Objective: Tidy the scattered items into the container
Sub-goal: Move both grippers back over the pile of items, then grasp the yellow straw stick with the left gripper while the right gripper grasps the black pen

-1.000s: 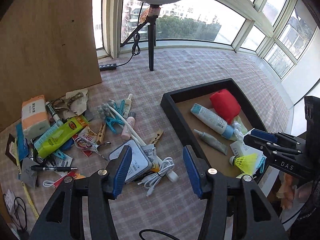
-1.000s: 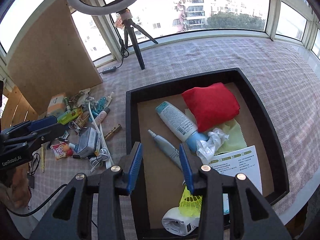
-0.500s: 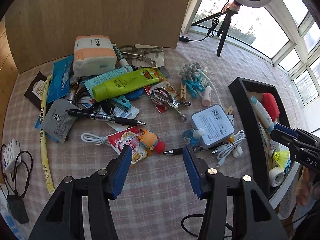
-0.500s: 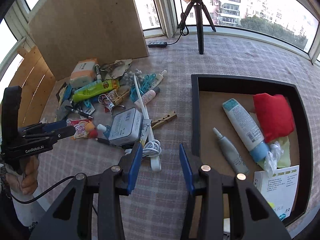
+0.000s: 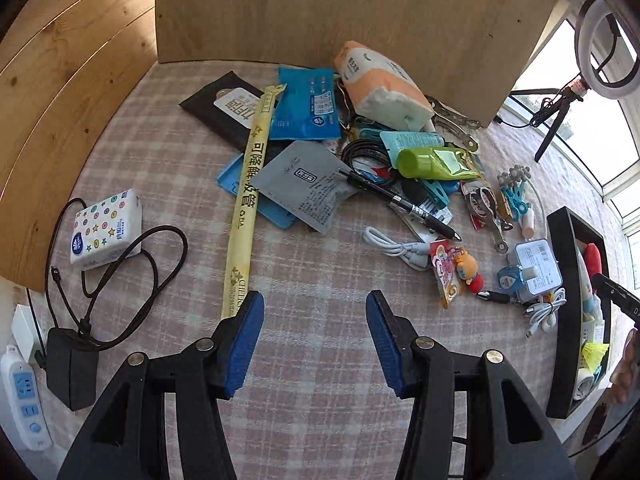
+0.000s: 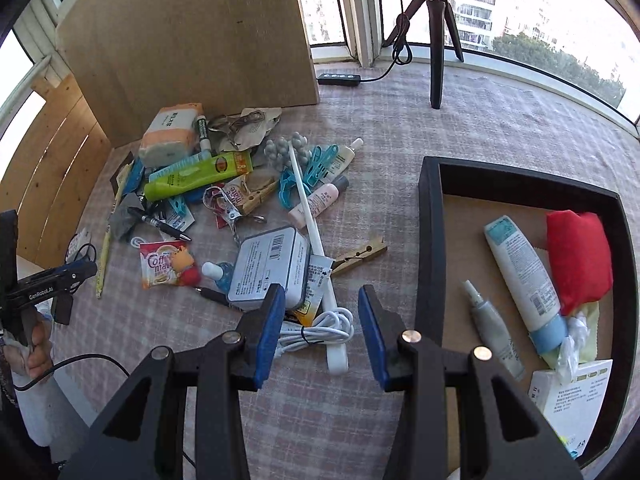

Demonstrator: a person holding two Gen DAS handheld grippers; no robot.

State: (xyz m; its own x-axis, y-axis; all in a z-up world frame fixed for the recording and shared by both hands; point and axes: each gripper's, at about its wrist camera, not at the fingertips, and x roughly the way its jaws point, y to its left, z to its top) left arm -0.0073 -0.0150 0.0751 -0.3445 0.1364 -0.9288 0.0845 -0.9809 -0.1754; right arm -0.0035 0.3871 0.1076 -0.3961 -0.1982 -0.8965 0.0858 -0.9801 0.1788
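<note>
Your left hand-held gripper (image 5: 315, 328) hangs over the checked surface (image 5: 320, 360) with its blue pads spread wide and nothing between them. Just past its left pad lies the end of a long yellow paper sleeve (image 5: 244, 216), which runs away from you across a grey sachet (image 5: 304, 184) and a blue packet (image 5: 308, 104). Beyond these the scattered pile spreads out — a black pen (image 5: 400, 200) lying over the grey sachet's corner, a green tube (image 5: 436, 162), an orange-and-white tissue pack (image 5: 380, 84) near the wooden board (image 5: 340, 12). Off to the left, well apart from the pile, a star-patterned tissue pack (image 5: 106, 230) sits with a black cable (image 5: 120, 280) looped against it.

Your right hand-held gripper (image 6: 321, 334) is likewise parted and empty, poised above a coiled white cable (image 6: 320, 332) that lies between its pads in the view. Just beyond its left pad is a grey tin (image 6: 272, 272), with a white stick (image 6: 310, 220) running alongside it and a wooden clothespin (image 6: 360, 256) to the right.

The black tray (image 6: 426, 264) stands to the right of the pile, beside your right gripper. It already holds a white-and-blue tube (image 6: 524, 276), a smaller grey tube (image 6: 492, 332), a red pouch (image 6: 578, 256) and a white leaflet (image 6: 572, 396)
</note>
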